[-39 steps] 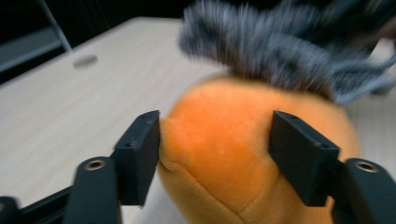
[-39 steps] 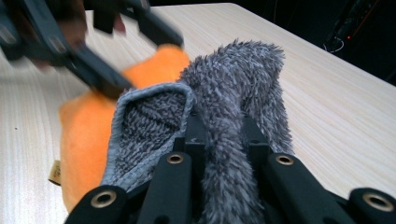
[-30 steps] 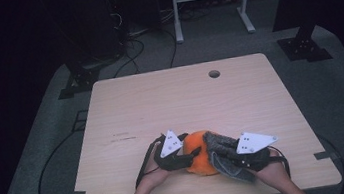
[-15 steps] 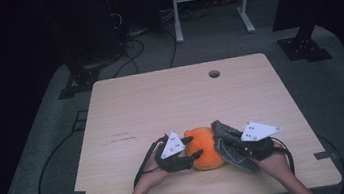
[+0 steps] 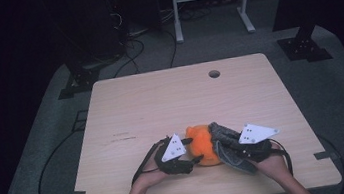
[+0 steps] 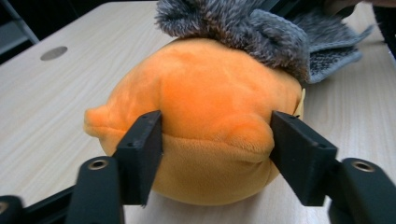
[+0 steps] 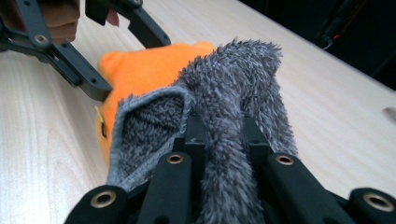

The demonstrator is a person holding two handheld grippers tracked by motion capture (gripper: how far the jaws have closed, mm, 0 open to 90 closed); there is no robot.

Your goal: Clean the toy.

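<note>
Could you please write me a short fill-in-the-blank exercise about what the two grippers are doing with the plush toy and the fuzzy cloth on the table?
1. The left gripper has its jaws on either side of an ____ plush toy.
2. The right gripper is shut on a fuzzy ____ cloth.
3. The cloth is draped over the ____ of the toy.
4. The toy rests on a wooden ____.

Missing words: orange; grey; top; table

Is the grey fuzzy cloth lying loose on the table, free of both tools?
No: the right tool has its jaws pinched on the grey fuzzy cloth, draped against the orange plush toy.
</note>
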